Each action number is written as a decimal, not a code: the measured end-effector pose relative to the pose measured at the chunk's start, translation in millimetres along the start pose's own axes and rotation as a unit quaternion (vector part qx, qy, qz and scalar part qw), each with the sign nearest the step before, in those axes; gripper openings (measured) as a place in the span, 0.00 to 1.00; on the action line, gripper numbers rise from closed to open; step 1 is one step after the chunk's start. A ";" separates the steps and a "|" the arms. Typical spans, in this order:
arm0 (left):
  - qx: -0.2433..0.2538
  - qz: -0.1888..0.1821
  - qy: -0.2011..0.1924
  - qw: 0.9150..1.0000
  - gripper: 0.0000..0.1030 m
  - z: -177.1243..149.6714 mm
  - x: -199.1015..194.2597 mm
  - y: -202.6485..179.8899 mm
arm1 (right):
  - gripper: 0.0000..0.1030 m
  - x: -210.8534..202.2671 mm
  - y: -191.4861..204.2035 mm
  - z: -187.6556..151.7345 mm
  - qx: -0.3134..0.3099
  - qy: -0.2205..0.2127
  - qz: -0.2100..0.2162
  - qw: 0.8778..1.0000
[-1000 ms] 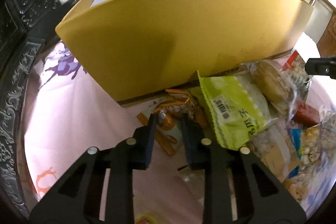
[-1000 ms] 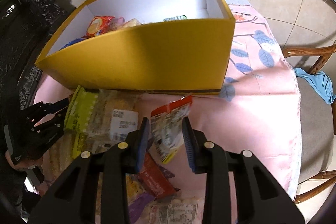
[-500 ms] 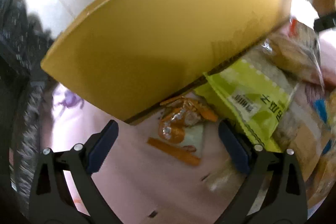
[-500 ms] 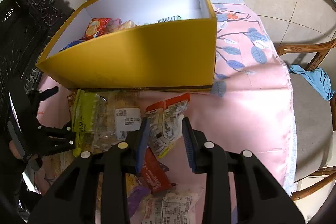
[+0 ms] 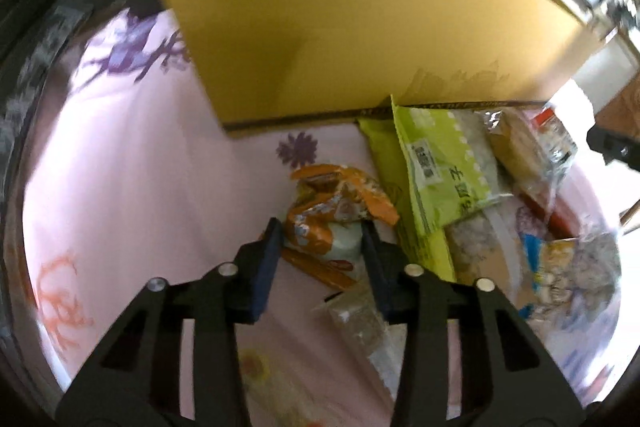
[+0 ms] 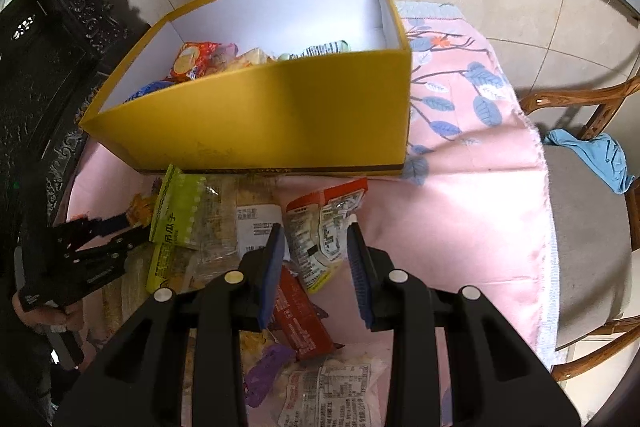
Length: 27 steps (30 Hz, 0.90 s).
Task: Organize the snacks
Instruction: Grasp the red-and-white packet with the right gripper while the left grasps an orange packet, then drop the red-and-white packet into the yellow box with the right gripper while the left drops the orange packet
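Observation:
An orange snack packet (image 5: 332, 203) lies crumpled on the pink tablecloth (image 5: 140, 167) in front of the yellow box (image 5: 360, 27). My left gripper (image 5: 320, 231) is closing on it, and both pads touch its sides. In the right wrist view my right gripper (image 6: 316, 235) is shut on a red-topped clear packet (image 6: 320, 223), held a little above the cloth near the yellow box (image 6: 260, 119). Several snacks (image 6: 200, 59) lie inside the box. The left gripper (image 6: 136, 229) shows at the left edge, beside a green packet (image 6: 180, 211).
A pile of loose packets covers the cloth, with a green packet (image 5: 440, 163) and a red bar (image 6: 300, 319) among them. A wooden chair with a blue cloth (image 6: 588, 155) stands at the right. Dark carved furniture (image 6: 52, 47) borders the left side.
My left gripper spread wide, moved over the orange packet and has come in around it. The right gripper still grips the red-topped packet and has hardly moved.

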State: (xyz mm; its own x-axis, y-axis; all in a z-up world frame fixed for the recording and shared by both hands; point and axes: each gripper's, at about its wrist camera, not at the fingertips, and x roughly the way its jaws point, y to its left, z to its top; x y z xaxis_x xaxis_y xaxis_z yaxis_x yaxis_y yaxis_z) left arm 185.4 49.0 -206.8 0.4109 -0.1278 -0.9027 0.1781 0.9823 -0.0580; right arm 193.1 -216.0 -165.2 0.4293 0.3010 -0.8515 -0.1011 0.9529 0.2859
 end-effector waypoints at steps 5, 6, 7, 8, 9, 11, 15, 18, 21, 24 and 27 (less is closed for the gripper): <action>-0.018 0.003 -0.002 1.000 0.37 -13.9 -14.6 16.5 | 0.76 18.2 -5.8 4.0 -0.009 0.013 -0.020 1.000; -0.025 0.002 -0.002 1.000 0.37 -14.6 -15.1 21.2 | 0.76 28.1 -2.3 6.9 -0.024 0.019 -0.031 0.999; -0.030 0.004 -0.001 1.000 0.37 -15.4 -15.5 26.4 | 0.76 38.9 2.1 9.4 -0.041 0.025 -0.050 0.998; -0.036 0.006 0.000 0.999 0.37 -16.3 -16.9 27.0 | 0.76 46.5 4.7 10.4 -0.053 0.027 -0.061 0.996; -0.042 0.005 -0.002 0.999 0.37 -19.7 -18.9 26.0 | 0.76 57.8 6.8 11.1 -0.062 0.031 -0.084 0.994; -0.042 0.000 -0.003 0.999 0.37 -20.8 -20.0 18.0 | 0.75 67.7 6.4 9.2 -0.057 0.036 -0.087 0.994; -0.019 0.004 -0.003 1.000 0.37 -10.6 -20.8 21.4 | 0.44 61.9 1.8 -1.8 -0.036 0.045 -0.066 0.996; -0.021 -0.010 -0.009 1.000 0.37 -8.8 -24.8 24.3 | 0.43 51.0 6.1 -13.0 -0.062 0.058 -0.072 0.994; -0.031 -0.005 -0.003 0.999 0.37 -5.7 -25.9 31.3 | 0.42 26.9 -0.4 -14.0 -0.033 0.030 -0.070 0.997; -0.026 -0.003 -0.024 0.999 0.36 1.7 -41.2 29.3 | 0.42 -7.2 -3.9 -4.1 -0.001 -0.009 -0.055 0.998; -0.019 -0.004 -0.050 0.999 0.36 15.3 -61.3 21.0 | 0.42 -39.9 1.9 16.8 -0.007 -0.054 -0.048 0.997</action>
State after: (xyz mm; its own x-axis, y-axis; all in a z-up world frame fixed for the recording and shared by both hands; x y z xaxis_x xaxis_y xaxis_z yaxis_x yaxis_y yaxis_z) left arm 177.6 75.4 -146.1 0.4980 -0.1459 -0.8548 0.1477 0.9856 -0.0822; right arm 190.8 -226.8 -123.3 0.5319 0.2043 -0.8218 -0.0679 0.9776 0.1990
